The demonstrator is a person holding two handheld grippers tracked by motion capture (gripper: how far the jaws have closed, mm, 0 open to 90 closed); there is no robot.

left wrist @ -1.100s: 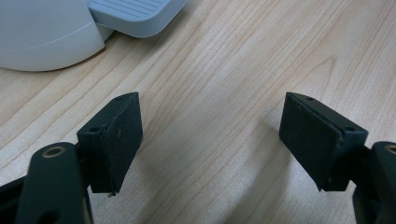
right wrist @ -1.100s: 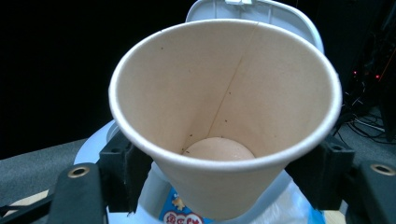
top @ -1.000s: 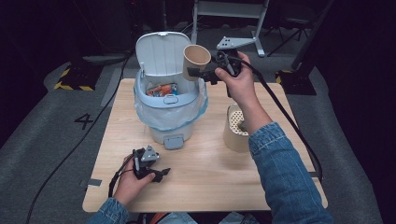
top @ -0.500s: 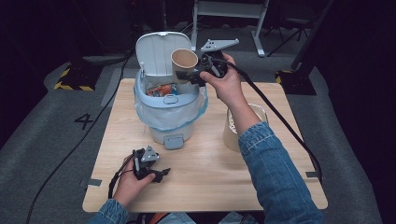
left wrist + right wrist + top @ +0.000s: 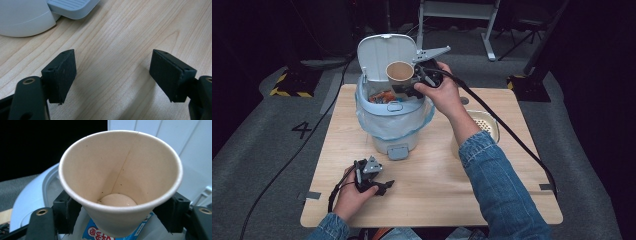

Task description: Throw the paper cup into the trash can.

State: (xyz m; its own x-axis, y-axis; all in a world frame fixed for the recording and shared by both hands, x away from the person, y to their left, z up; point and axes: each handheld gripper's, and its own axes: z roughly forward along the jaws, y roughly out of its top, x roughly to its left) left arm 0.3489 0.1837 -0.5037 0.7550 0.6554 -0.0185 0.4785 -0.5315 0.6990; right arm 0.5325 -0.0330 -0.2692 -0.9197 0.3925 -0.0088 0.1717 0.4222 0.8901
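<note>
Above the open bin at the far side of the wooden table, my right gripper holds a paper cup. Its jaws pinch the cup from both sides, low on the wall. The cup is tilted, with its mouth turned up and toward the near edge of the table. It hangs over the bin's mouth, in front of the raised lid.

My left gripper rests low on the table near its front edge, apart from the bin. Its jaws are spread wide with nothing between them; bare wood shows in the gap, and the bin's foot pedal lies just beyond.

I judge the step in hand to be dropping the cup into the bin. The next move calls for spreading the right jaws so the cup falls clear of the rim and into the white liner, where colourful wrappers already lie.

In the right gripper view, the paper cup is pale tan, with a rolled rim and one straight seam down the inside. A few dark specks dot the wall, and it looks empty. Its rim stays round, so the grip seems light.
</note>
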